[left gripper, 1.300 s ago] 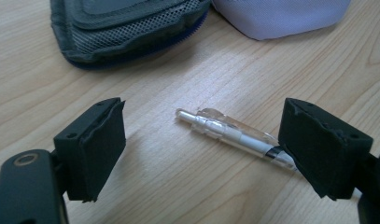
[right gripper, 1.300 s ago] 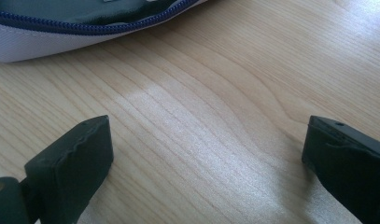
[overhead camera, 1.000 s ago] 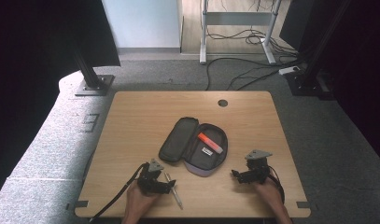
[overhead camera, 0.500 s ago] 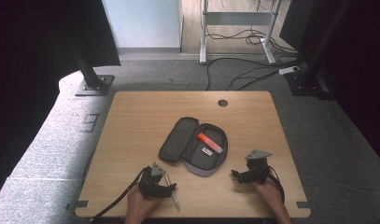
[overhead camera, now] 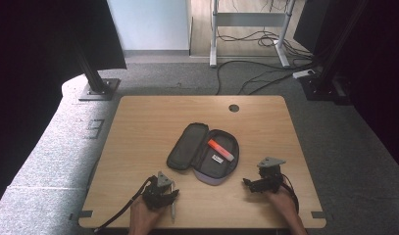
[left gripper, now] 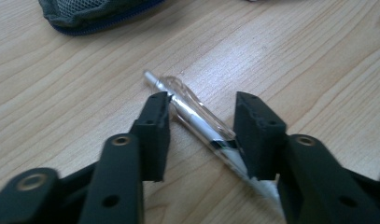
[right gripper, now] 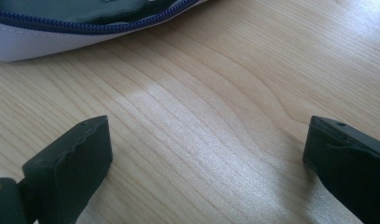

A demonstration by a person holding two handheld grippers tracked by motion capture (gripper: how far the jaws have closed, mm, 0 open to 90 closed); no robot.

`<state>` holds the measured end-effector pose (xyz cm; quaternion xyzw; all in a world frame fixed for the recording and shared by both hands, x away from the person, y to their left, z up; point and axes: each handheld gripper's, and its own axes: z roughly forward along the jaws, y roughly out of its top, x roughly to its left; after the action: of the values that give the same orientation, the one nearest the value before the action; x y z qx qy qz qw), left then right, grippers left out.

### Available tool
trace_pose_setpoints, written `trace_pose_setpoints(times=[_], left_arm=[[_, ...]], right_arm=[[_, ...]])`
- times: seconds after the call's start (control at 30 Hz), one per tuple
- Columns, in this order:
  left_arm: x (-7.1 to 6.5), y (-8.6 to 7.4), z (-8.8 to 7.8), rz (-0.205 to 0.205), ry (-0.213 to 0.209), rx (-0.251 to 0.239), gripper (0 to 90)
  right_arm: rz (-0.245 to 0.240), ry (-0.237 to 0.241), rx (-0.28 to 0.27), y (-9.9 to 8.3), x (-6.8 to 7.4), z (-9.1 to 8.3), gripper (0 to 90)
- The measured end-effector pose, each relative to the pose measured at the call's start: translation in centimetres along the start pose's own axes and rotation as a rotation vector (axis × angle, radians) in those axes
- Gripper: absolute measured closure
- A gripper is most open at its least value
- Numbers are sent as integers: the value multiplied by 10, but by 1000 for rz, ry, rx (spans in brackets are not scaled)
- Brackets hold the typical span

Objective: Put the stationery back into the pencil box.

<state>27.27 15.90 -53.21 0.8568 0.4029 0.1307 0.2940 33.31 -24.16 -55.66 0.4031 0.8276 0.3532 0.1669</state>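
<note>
A clear pen (left gripper: 197,119) lies slantwise on the wooden table (overhead camera: 138,127) near the front edge, also visible in the high view as a thin pale pen (overhead camera: 172,208). My left gripper (left gripper: 201,116) straddles it. Its jaws have just been closing, with the pen between them: one pad is by the pen's tip end and the other overlaps its lower barrel. No firm pinch shows. In the high view the left gripper (overhead camera: 168,196) sits in a hand at the front left. My right gripper (overhead camera: 248,185) rests at the front right. Its jaws (right gripper: 206,140) stand wide open over bare wood.
An open dark pencil case (overhead camera: 202,152) lies mid-table with an orange-red item (overhead camera: 220,149) inside. Its edge shows at the top of the left gripper view (left gripper: 94,14) and its zipper rim in the right gripper view (right gripper: 85,23). A round cable hole (overhead camera: 234,107) sits at the back.
The left gripper's jaws have narrowed around the pen, and that hand has shifted slightly toward the front edge. The right hand and the case have not moved.
</note>
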Motion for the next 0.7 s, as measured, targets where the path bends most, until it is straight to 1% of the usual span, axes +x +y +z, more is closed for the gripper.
trace_pose_setpoints(times=[0.17, 0.23, 0.4, 0.57, 0.7], left_arm=[[2, -1, -1, 0, -3, -3, 690], [3, -2, -1, 2, -11, -8, 746], [5, -2, -2, 8, -15, -12, 765], [9, -4, -1, 10, -46, -24, 769], [10, -3, 0, 4, -83, -31, 769]], right_arm=[[0, 0, 0, 0, 0, 0, 10], [0, 0, 0, 0, 0, 0, 10], [0, 0, 0, 0, 0, 0, 10], [0, 0, 0, 0, 0, 0, 10], [0, 0, 0, 0, 0, 0, 10]])
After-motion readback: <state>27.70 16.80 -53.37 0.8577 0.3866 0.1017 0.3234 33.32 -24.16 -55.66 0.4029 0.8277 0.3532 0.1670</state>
